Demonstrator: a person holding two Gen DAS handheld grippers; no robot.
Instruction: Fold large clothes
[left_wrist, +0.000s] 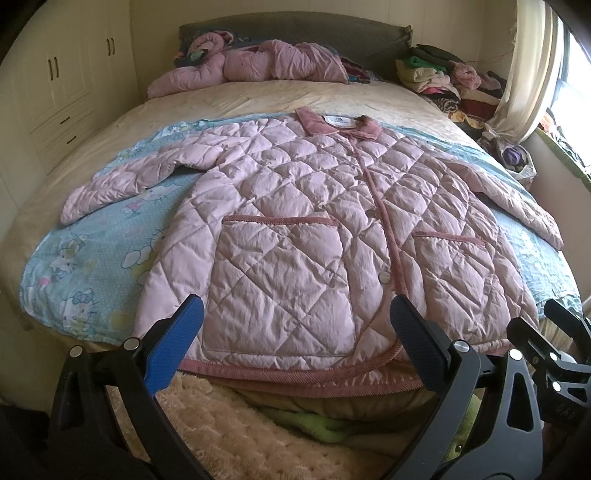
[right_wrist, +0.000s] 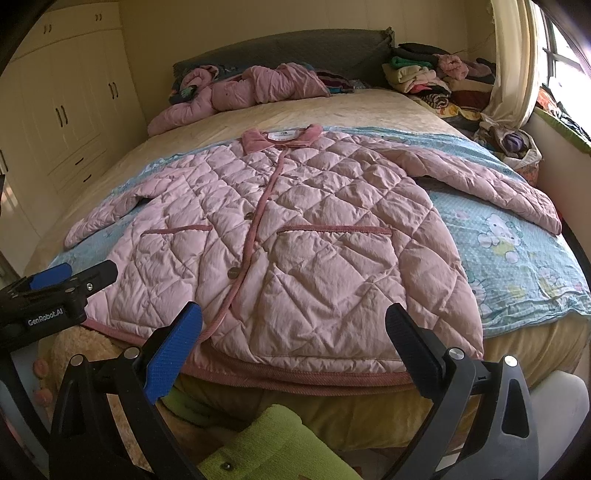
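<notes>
Jacket (left_wrist: 314, 221), pink and quilted, is laid flat and buttoned on the bed (left_wrist: 258, 99), sleeves spread, ready for folding. Both grippers, left gripper (left_wrist: 295, 343) and right gripper (right_wrist: 293, 347), are held at the hem with jaws wide apart, gripping nothing.

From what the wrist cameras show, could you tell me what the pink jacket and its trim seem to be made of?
The pink jacket looks like thin, slightly glossy padded fabric: puffy diamond quilting, fine creases. Its trim looks ribbed, perhaps corduroy, matte and darker pink.

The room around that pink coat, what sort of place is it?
A home bedroom, most likely: the quilted coat lies on a bed with a padded headboard, beside built-in wardrobes and heaped clothes near a window.
</notes>
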